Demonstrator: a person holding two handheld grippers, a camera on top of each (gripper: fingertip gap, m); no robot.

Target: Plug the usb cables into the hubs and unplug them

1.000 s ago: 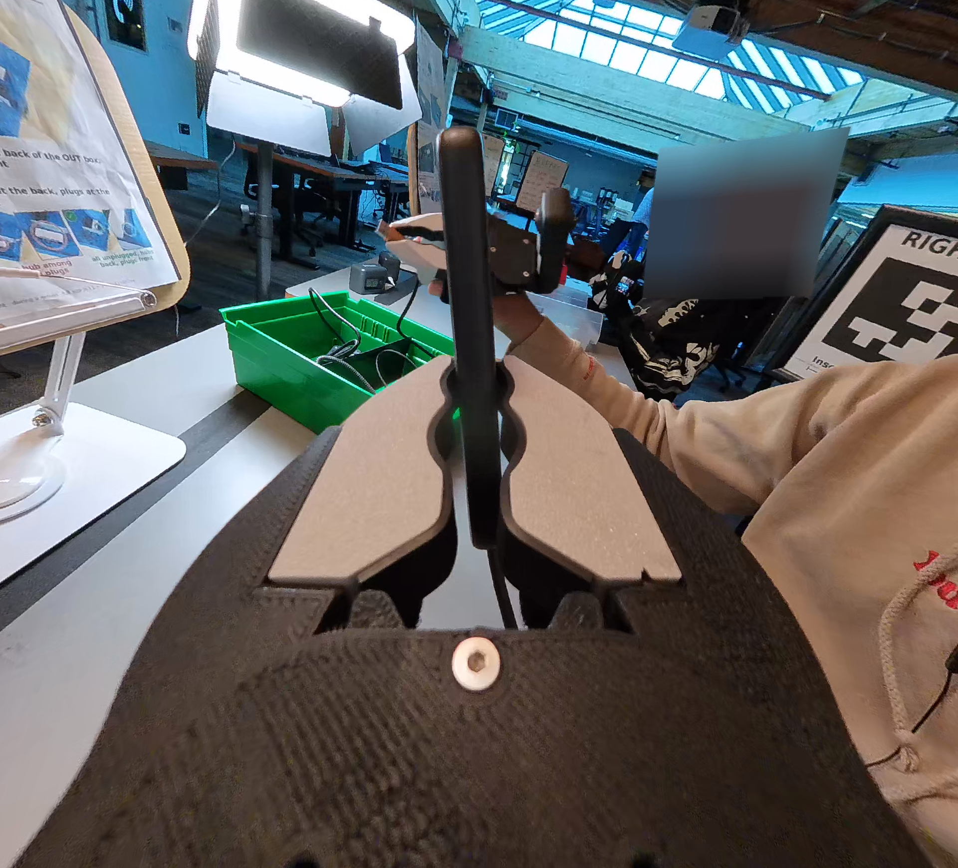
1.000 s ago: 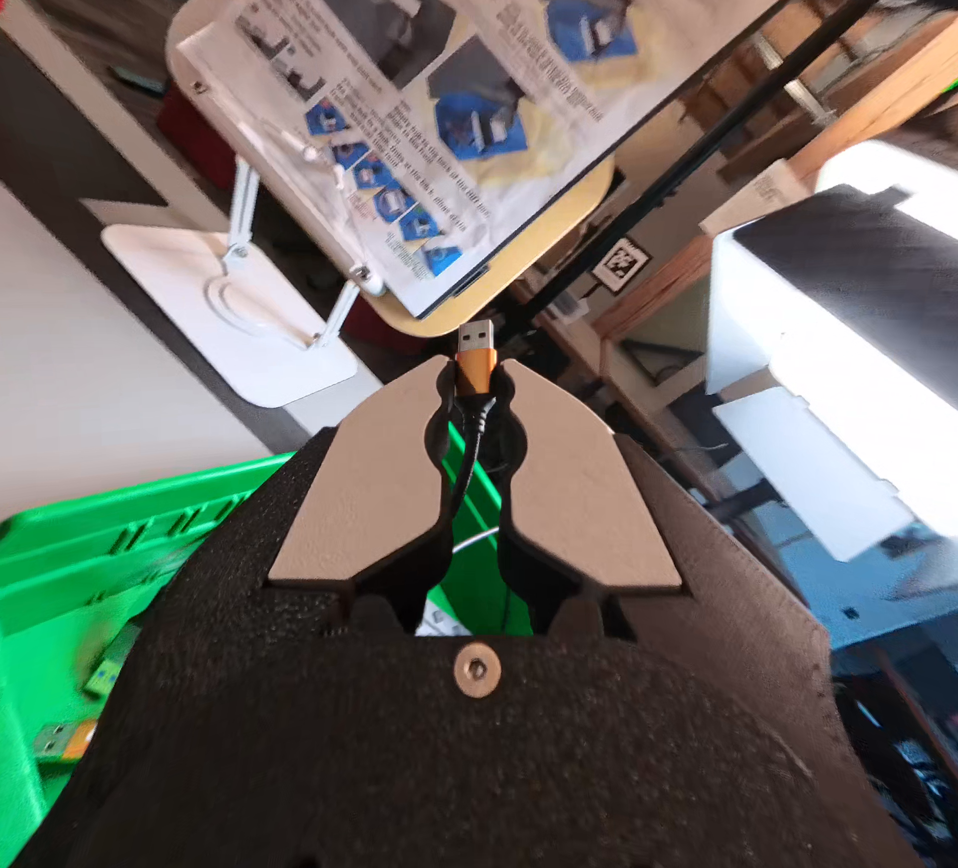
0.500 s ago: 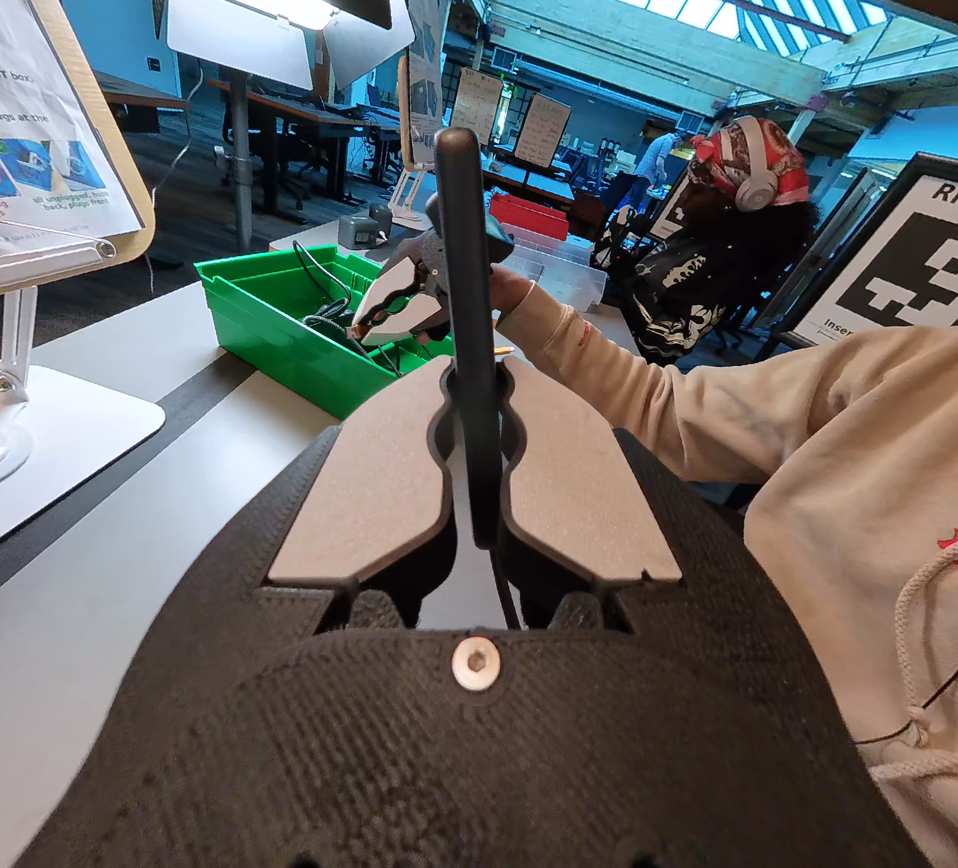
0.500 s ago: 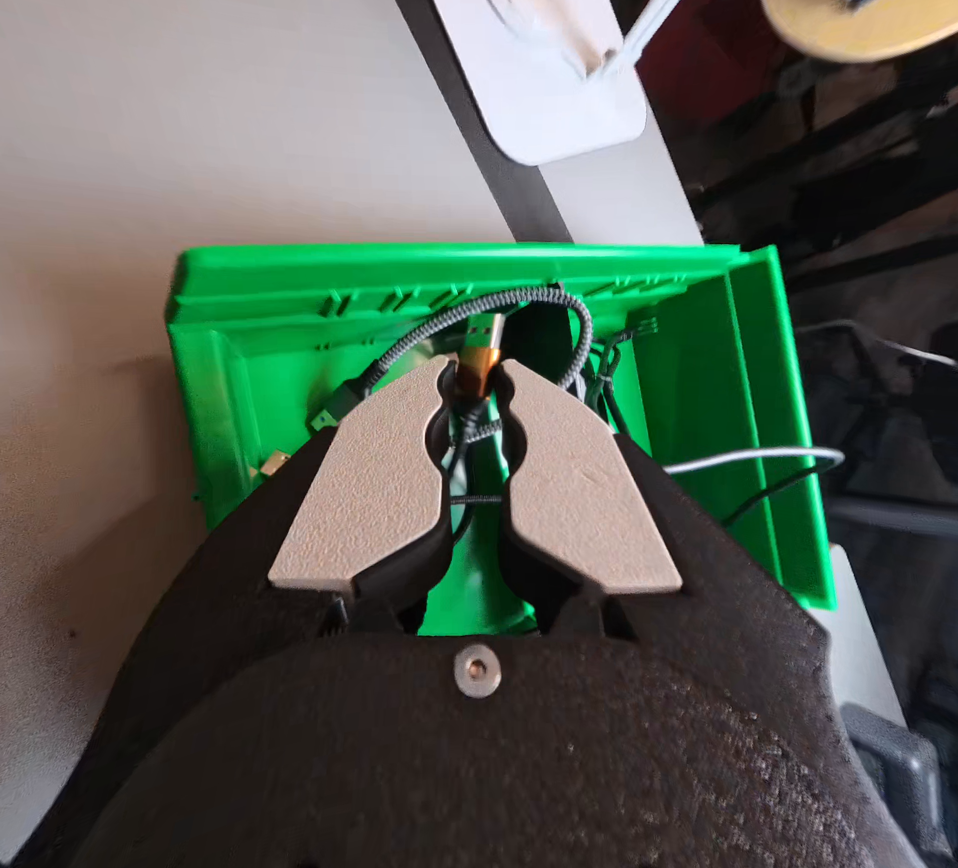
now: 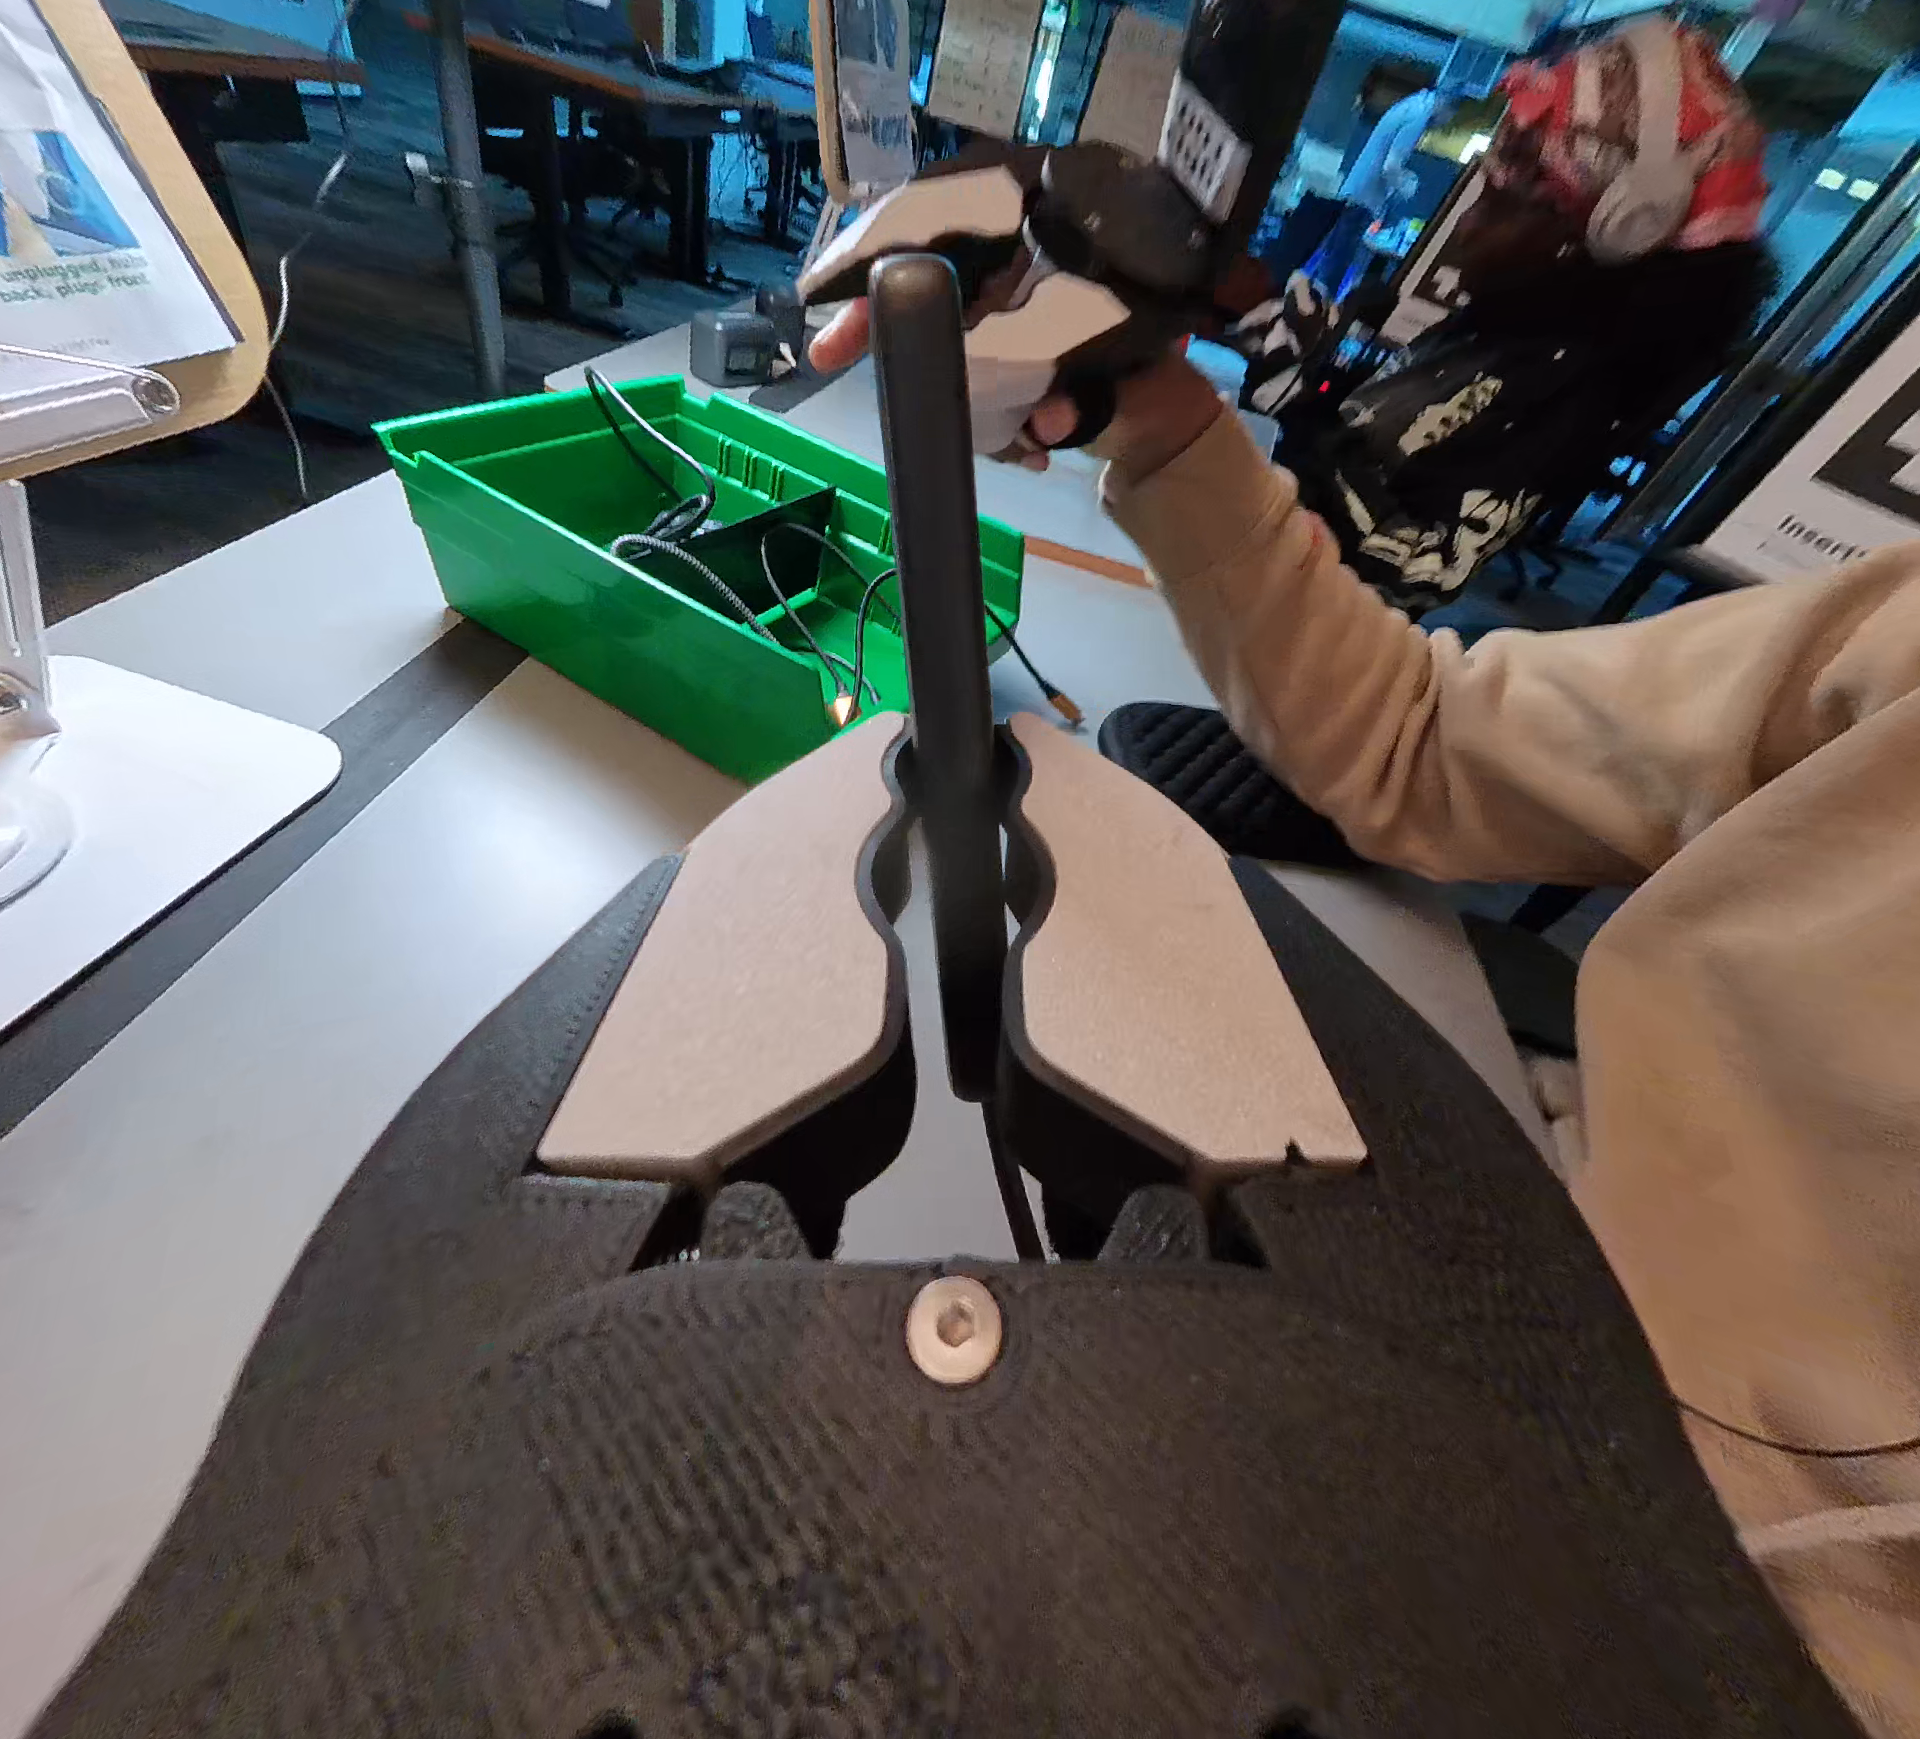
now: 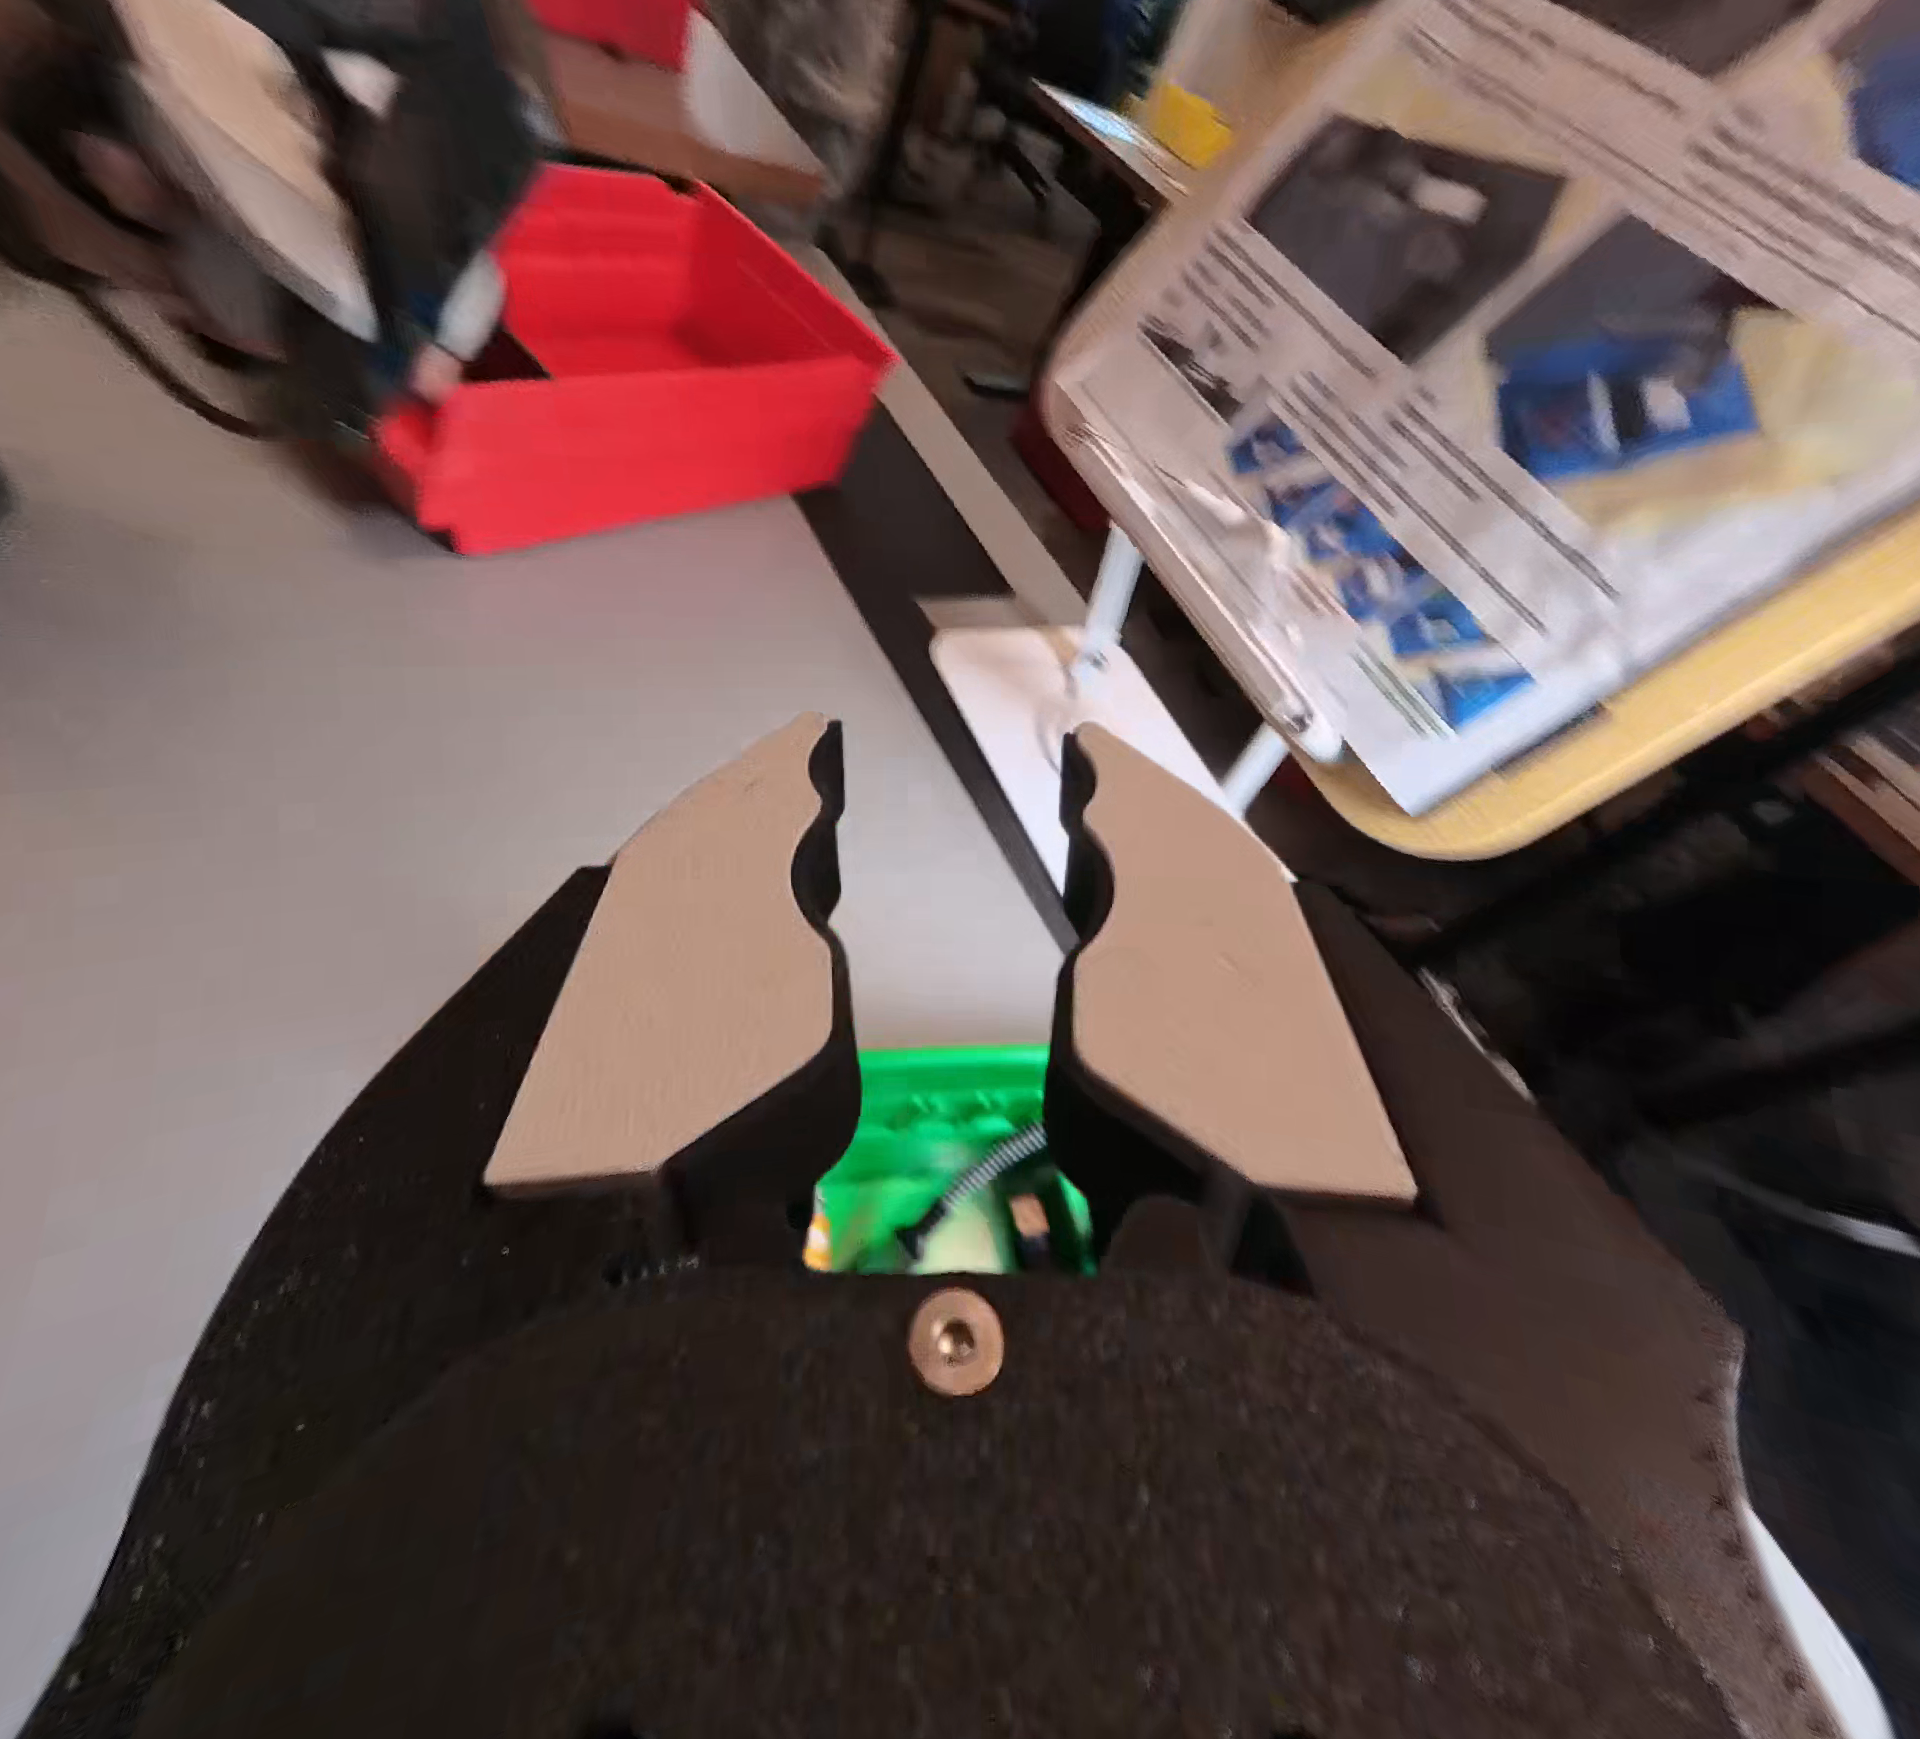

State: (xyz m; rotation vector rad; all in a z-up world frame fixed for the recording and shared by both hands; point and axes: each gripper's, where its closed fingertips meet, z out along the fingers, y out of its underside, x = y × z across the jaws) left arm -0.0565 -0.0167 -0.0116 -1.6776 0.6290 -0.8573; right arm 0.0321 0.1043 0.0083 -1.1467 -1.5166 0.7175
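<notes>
My left gripper (image 5: pixel 951 739) is shut on a slim black usb hub (image 5: pixel 925 494) that stands upright, edge-on, between its fingers; a thin black lead runs down from the hub's lower end. My right gripper (image 6: pixel 948 739) is open and empty, above the green bin (image 6: pixel 945 1066). It also shows in the left wrist view (image 5: pixel 987 281), held in a hand over the bin (image 5: pixel 582 567). Braided and black usb cables (image 5: pixel 686 546) lie in the bin. One orange plug (image 5: pixel 1065 707) hangs out onto the table.
A red bin (image 6: pixel 644 401) stands farther along the grey table (image 6: pixel 312 754). An instruction board (image 6: pixel 1507 442) on a white stand base (image 6: pixel 1029 702) is beside the green bin. A cream sleeve (image 5: pixel 1403 702) and a black mat (image 5: pixel 1205 785) lie to my left gripper's right.
My right gripper lowered the orange usb plug into the green bin, let go of it, opened and lifted away. My left gripper still holds the hub upright.
</notes>
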